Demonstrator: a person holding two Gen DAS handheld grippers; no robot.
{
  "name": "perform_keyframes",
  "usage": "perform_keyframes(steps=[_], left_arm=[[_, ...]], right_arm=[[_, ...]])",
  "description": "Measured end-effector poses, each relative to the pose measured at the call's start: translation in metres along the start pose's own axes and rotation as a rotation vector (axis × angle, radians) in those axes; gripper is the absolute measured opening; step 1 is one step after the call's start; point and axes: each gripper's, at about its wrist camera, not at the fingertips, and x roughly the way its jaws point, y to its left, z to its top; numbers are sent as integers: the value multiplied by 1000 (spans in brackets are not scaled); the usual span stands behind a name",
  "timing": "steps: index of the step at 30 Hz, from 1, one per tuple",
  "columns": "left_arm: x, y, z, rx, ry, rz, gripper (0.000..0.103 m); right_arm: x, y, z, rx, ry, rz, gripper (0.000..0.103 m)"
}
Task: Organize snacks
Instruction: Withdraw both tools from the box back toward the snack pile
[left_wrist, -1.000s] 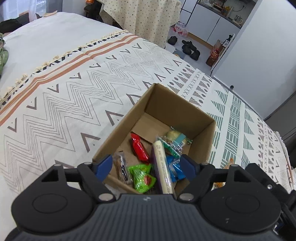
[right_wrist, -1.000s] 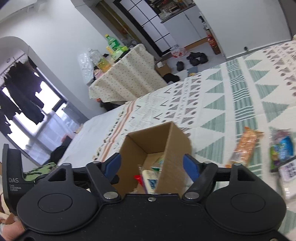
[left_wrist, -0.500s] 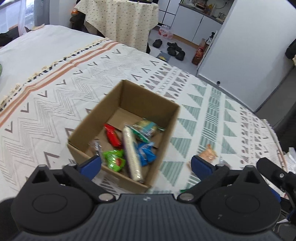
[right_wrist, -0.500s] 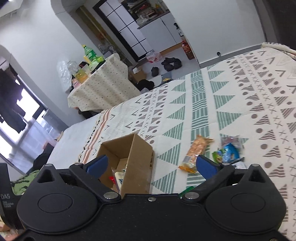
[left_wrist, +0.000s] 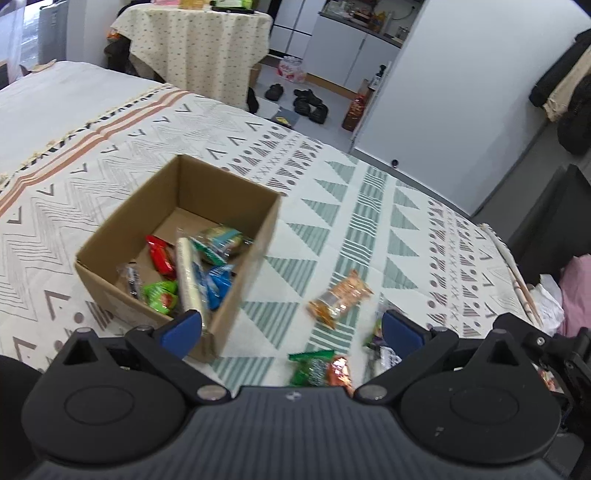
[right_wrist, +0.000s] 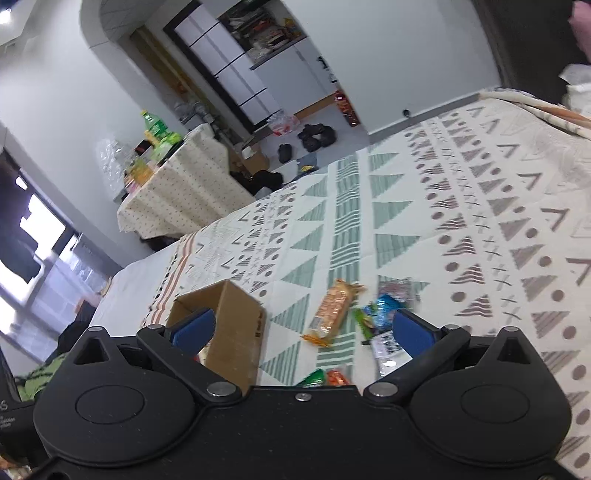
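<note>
Both grippers spread wide and empty above the loose snacks

The left gripper (left_wrist: 291, 326) should centre on the orange snack packet (left_wrist: 339, 298), lower centre, then drop it into the cardboard box (left_wrist: 236, 295); right gripper (right_wrist: 301, 328) idle.

1. My left camera looks steeply down along my left tongs (left_wrist: 291, 332) onto the bed (left_wrist: 332, 206), with the box (left_wrist: 236, 280) close at lower left of frame.
2. My right camera is tilted and looks less steeply past my right tongs (right_wrist: 301, 330), with the box (right_wrist: 236, 332) at lower left.
3. Both views share the box, the orange packet (left_wrist: 340, 298) (right_wrist: 332, 310) and the draped table (left_wrist: 199, 44) (right_wrist: 184, 184) behind the bed.
</note>
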Motion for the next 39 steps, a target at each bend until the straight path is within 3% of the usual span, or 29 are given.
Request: perform_keyframes(steps=[9,24,31,39], left_arm=[[5,-29,-19,79,46,30,103],[27,-49,-37,85,82,33,102],[48,-44,-41,78,94,42,98],[85,-33,-46,51,153,69,86]], right_arm=[[-5,-32,-5,85,23,-17,103],[-9,-89,-18,232,68,-32,100],[17,-91,-25,237,136,-35,90],[48,-80,-28,154,189,-82,89]])
